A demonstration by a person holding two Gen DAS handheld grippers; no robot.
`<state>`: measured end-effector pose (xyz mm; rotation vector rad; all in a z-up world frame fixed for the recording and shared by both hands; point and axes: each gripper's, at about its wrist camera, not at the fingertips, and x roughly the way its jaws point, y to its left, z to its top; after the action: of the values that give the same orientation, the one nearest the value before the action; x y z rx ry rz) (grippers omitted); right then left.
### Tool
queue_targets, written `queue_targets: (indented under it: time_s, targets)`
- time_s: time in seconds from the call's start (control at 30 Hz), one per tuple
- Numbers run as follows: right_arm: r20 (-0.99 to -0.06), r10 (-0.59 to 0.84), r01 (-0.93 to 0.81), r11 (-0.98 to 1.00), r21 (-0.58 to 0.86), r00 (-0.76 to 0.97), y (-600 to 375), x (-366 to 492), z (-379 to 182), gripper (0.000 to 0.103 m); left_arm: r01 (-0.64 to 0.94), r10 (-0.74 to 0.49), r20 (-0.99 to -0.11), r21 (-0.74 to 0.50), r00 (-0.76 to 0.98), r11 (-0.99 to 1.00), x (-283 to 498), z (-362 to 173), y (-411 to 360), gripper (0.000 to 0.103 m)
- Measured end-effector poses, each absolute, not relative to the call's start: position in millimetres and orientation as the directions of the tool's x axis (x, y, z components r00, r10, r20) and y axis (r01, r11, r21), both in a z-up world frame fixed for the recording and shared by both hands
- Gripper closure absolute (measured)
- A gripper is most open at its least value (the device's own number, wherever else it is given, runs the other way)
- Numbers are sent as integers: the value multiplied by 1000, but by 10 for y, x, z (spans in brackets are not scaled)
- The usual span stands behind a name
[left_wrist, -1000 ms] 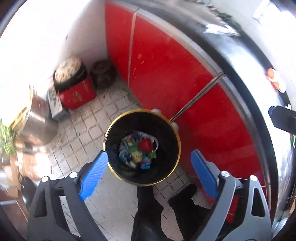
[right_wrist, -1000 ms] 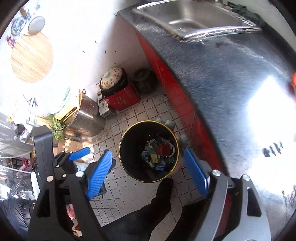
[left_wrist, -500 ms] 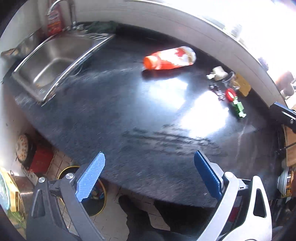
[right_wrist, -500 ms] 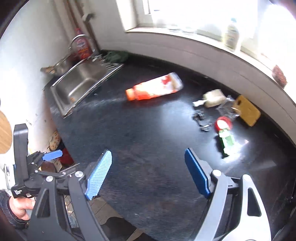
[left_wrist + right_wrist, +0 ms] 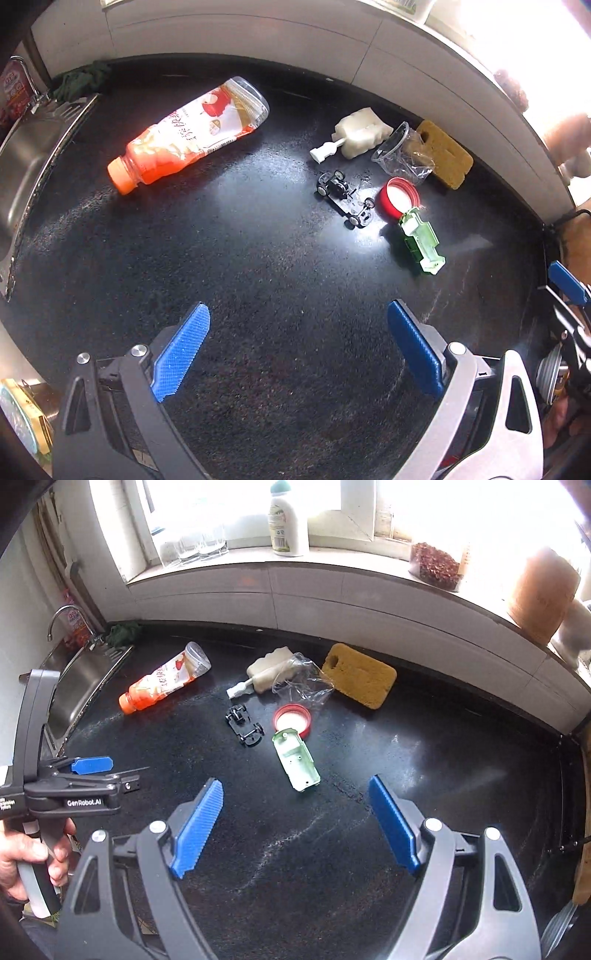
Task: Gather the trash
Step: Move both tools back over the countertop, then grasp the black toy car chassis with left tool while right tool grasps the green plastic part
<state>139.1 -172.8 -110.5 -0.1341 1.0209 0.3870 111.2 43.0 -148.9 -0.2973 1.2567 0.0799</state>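
Observation:
On the black countertop [image 5: 258,258] lies an orange drink bottle [image 5: 188,134] on its side. Further right are a crumpled white bottle [image 5: 360,138], a clear plastic cup [image 5: 400,153], a red lid [image 5: 397,197], a black toy car chassis [image 5: 345,199] and a green toy car shell [image 5: 423,242]. The same bottle [image 5: 164,679], lid [image 5: 291,720] and green shell [image 5: 295,760] show in the right wrist view. My left gripper [image 5: 299,349] and right gripper [image 5: 295,825] both hover open above bare counter, nothing between their blue pads.
A yellow sponge [image 5: 358,675] lies by the back wall. A steel sink [image 5: 79,686] with a tap is at the left. A detergent bottle [image 5: 288,520], glasses and jars stand on the windowsill. A hand holds the left gripper's handle [image 5: 37,849].
Both grippers swung up from over the floor bin, which holds trash, to above the countertop. The bin has left both views and the litter on the counter now shows.

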Motion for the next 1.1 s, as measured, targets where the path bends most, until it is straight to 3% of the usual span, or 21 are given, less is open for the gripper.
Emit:
queue_targets:
  time_s: [0.43, 0.7, 0.83, 0.9, 0.93, 0.97, 1.1]
  targets:
    - [-916, 239, -461, 885, 69, 323, -1530, 1992, -2023, 24, -385, -98, -973, -173, 207, 906, 2207, -2234, 239, 9]
    - [-933, 215, -516, 856, 38, 288, -1342, 2218, -2382, 28, -413, -39, -971, -136, 234, 901, 2397, -2307, 225, 13]
    - [-940, 197, -520, 854, 24, 280, -1285, 2263, -2486, 41, -367, -10, -967, -107, 256, 924, 2416, -2287, 93, 30]
    - [-936, 192, -539, 843, 3, 295, -1237, 2231, -2487, 52, -352, -29, -961, -129, 274, 927, 2407, -2258, 53, 46]
    - [-934, 199, -546, 838, 5, 296, -1214, 2213, -2480, 66, -349, -43, -959, -144, 282, 926, 2427, -2280, -26, 58]
    - [-934, 189, -547, 837, -8, 303, -1195, 2197, -2481, 69, -348, -50, -958, -151, 283, 925, 2428, -2281, -27, 68]
    - [-935, 189, -546, 838, -6, 300, -1177, 2159, -2488, 70, -343, -75, -954, -176, 289, 923, 2401, -2267, -62, 69]
